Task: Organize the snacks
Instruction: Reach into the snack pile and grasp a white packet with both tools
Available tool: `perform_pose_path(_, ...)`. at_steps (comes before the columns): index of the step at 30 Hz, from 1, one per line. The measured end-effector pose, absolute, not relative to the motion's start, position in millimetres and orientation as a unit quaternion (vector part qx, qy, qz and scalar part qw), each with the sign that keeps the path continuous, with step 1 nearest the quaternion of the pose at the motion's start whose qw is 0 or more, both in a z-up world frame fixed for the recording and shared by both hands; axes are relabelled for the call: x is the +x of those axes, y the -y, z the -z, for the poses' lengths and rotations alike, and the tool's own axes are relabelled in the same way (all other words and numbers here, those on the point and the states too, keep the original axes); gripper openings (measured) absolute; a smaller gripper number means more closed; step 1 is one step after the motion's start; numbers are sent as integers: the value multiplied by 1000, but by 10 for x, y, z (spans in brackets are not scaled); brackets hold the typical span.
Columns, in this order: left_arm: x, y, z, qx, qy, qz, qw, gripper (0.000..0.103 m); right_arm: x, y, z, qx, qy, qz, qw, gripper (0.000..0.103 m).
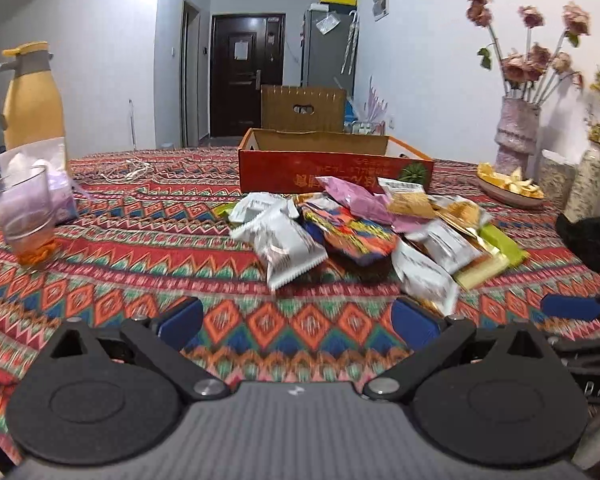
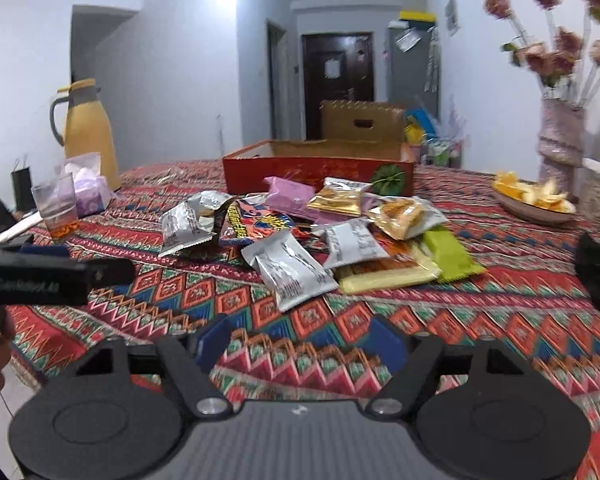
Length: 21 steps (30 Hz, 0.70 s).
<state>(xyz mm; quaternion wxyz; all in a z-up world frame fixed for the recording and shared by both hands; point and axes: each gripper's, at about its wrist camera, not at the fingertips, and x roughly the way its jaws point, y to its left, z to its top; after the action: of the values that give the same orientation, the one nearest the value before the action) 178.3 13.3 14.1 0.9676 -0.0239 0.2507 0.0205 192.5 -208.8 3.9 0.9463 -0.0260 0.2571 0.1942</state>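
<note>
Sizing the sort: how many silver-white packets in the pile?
4 silver-white packets: two at the pile's left, one in front, one mid-pile; others may be buried.

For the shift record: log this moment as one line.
stage: approach | left tongs: open, empty | right tongs: open, empty | snack packets: heaped on tablecloth | red box: behind heap, contents unseen

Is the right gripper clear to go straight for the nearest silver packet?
Probably yes. The right gripper is open and empty, with only bare tablecloth between it and the silver packet at the pile's near edge.
</note>
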Motion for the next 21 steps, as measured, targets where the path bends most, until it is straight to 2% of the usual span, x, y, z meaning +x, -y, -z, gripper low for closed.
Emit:
perform_pose_path(5,2310,-224,-144,-46,-263,-27,963,89,2418,1917,-57,-51,-274,-232,932,72)
perform_pose_path(9,2678,-308,-118,-66,-267,-33,961,86,2772,1771,-52,-70,-283,-258,921,70)
perform_pose_path(10,2742,-318,-102,-68,-271,-35,959,82,2864,1731,-42,-75,-287,-266,917,68)
perform_pose_path(12,2862,-359,-59,-79,-284,-38,955,75,3012,1664,-20,-83,-297,-276,910,55)
perform_pose_path(14,2917,-407,-13,-93,-296,-35,950,68,3127,1638,15,-83,-307,-288,903,56)
perform_pose_path(17,2931,-446,30,-104,-301,-27,947,64,3241,1634,83,-78,-323,-290,897,56)
perform_pose_path(18,2925,-454,40,-104,-301,-24,948,61,3260,1637,100,-74,-329,-288,896,56)
perform_pose_path(20,2917,-452,53,-99,-307,-21,946,45,3260,1661,136,-65,-336,-288,894,56)
perform_pose_path(21,2903,-451,52,-98,-309,-18,946,44,3244,1666,138,-65,-337,-284,895,56)
